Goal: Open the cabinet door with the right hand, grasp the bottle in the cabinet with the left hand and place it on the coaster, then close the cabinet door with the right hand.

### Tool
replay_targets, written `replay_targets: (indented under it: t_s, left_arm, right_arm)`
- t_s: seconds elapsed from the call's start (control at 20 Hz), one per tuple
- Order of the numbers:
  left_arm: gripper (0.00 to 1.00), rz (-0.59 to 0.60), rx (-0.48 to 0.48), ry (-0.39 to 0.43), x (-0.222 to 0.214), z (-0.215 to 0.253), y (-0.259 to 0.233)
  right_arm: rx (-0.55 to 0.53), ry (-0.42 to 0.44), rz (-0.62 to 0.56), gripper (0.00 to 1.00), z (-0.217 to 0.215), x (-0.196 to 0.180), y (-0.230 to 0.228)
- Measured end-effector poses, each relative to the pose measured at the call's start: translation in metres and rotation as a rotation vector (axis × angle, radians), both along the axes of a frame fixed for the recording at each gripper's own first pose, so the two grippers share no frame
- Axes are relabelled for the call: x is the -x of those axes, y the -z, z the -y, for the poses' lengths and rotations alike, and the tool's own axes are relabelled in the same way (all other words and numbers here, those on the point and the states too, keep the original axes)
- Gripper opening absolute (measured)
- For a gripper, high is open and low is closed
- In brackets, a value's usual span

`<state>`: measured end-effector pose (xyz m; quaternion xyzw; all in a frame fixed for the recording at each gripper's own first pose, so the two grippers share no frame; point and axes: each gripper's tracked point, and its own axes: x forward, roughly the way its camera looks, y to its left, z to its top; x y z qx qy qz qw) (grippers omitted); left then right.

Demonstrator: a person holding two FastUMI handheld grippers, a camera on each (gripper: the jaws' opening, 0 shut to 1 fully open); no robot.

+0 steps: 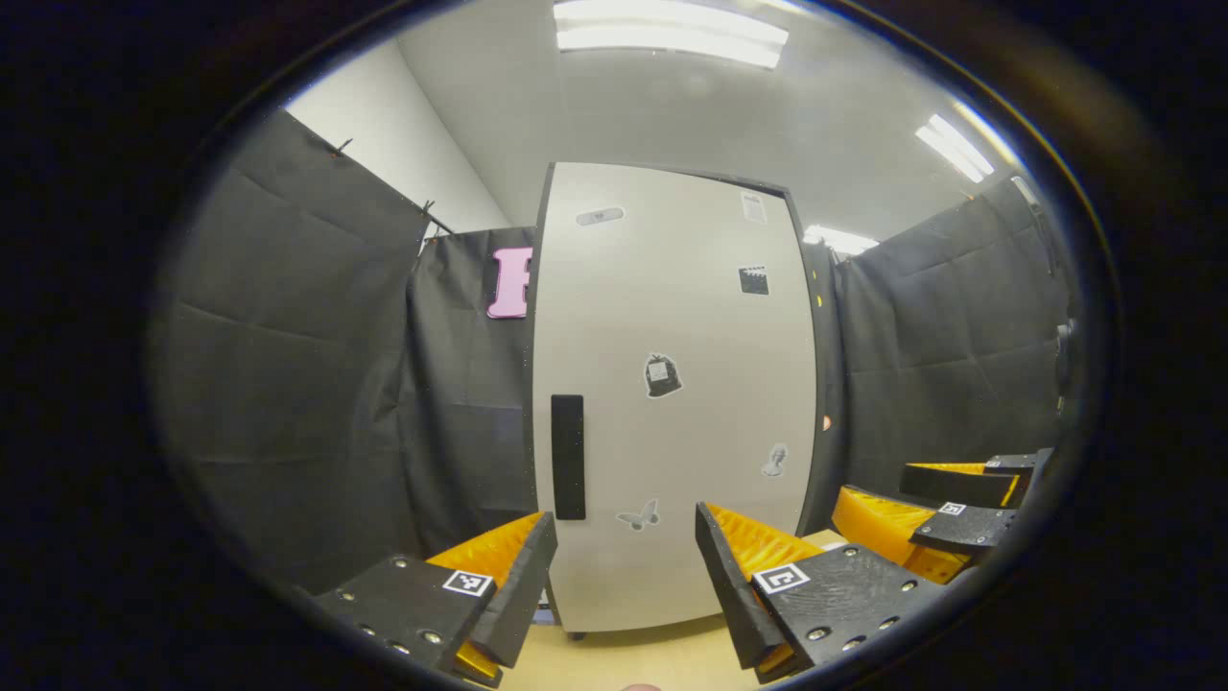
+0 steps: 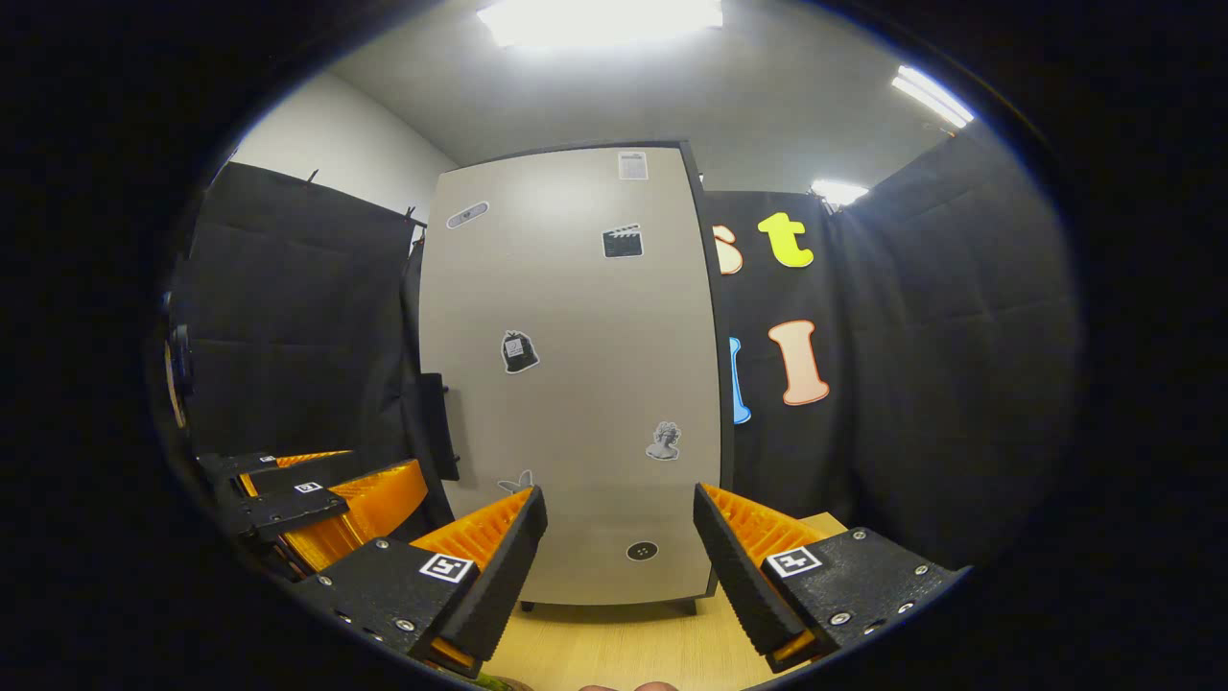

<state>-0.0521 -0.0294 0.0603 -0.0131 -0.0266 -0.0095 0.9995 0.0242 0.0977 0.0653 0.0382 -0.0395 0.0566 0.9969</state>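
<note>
Straight ahead of both grippers stands the cabinet door, shut flat in its dark frame, with stickers scattered over its pale face. The left gripper hangs with its 2 fingers spread wide and nothing between them; the right gripper is likewise spread and empty, apart from the door. A dark vertical handle sits low on the door's edge, just beyond and above the left gripper's left finger; from the right gripper's view it lies off to the left, past its left finger. The bottle must be behind the closed door, so its place and make cannot be told, and the coaster's spot cannot be told either. Judging by its look, the door is a stiff, light panel that should swing on hinges along its far edge. The handle is the sensible hold: both fingers of the right gripper closing across the bar, then a steady pull outward. The wooden bench lies below the grippers.
</note>
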Motion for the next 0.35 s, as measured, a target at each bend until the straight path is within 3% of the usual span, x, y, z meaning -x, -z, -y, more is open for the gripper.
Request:
replay_targets:
  t_s: [0.05,0.3,0.35]
  left_arm:
    - [0.82,0.0,0.003,0.001,-0.0007,0.0004,0.0003]
    - [0.83,0.0,0.001,0.002,-0.0004,-0.0032,-0.0035]
    - [0.89,0.006,0.003,0.002,-0.0006,-0.004,-0.0044]
  right_arm:
    - [0.008,0.005,0.004,0.95,0.0009,-0.0006,-0.0022]
    - [-0.006,0.018,-0.001,0.95,0.0034,-0.005,-0.0088]
    - [-0.007,0.019,-0.004,0.95,0.0031,-0.0056,-0.0084]
